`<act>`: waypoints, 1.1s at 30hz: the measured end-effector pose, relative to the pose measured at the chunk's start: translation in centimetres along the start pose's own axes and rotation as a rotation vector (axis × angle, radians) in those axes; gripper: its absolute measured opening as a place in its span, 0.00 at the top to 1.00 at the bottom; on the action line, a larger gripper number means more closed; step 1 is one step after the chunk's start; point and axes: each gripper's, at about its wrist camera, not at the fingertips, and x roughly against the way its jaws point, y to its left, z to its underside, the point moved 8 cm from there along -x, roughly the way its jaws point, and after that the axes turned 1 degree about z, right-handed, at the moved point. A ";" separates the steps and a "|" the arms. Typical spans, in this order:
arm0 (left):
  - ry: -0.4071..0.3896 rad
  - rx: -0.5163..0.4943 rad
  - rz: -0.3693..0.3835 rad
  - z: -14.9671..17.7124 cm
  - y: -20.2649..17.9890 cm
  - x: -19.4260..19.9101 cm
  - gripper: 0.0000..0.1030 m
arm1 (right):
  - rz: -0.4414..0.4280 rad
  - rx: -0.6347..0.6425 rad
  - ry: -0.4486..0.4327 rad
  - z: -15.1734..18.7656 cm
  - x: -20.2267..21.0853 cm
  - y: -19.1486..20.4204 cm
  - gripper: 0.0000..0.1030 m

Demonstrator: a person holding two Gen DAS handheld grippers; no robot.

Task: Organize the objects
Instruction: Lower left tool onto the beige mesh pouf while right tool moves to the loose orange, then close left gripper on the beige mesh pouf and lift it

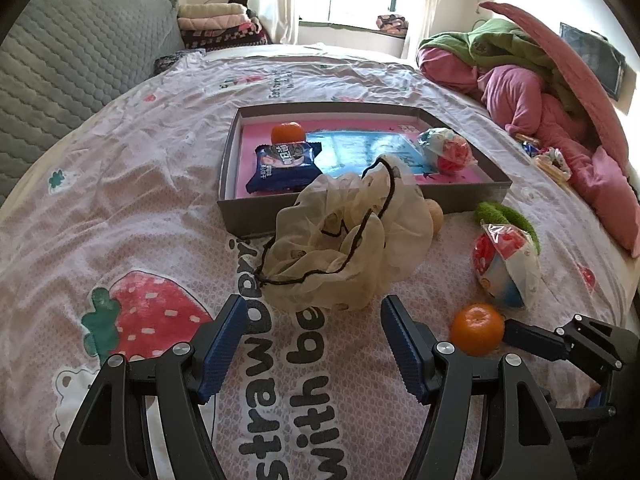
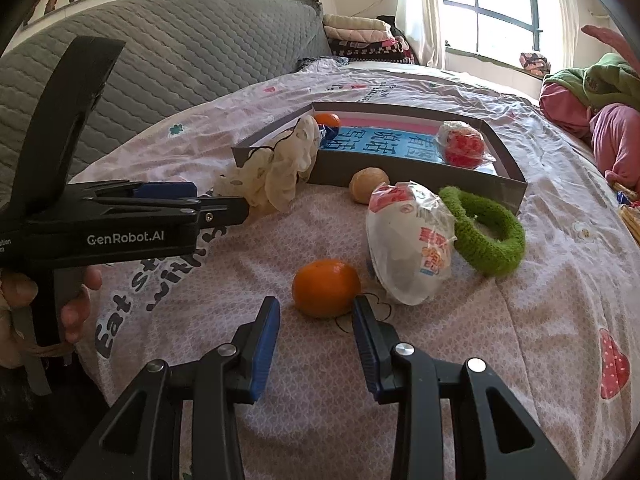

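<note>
Bed (image 1: 120, 200) carries grey box (image 1: 256, 216), already holding orange, biscuit pack (image 1: 286, 166) and wrapped ball. Outside it lie cream scrunchie (image 1: 340, 248), green ring (image 2: 486, 232), second wrapped ball, brown ball, loose orange (image 2: 326, 288). Left claw (image 1: 314, 344) and right claw (image 2: 316, 336) gape, empty.

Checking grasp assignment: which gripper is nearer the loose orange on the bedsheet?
Right. The right gripper has the orange just ahead of its open jaws; the left gripper faces the cream scrunchie, with the orange off to its side.
</note>
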 end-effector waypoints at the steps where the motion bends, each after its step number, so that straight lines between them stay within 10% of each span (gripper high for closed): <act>1: 0.000 0.000 0.001 0.0 0.0 -0.1 0.31 | 0.002 -0.002 -0.003 -0.1 -0.1 -0.1 0.64; 31: 0.000 0.008 0.015 -2.5 -0.2 -5.4 0.31 | -0.022 -0.031 -0.041 -1.2 -2.2 -0.6 0.63; 33: -0.009 0.028 0.034 -2.7 -0.1 -5.4 0.46 | -0.027 -0.034 -0.043 -1.2 -2.1 -0.6 0.63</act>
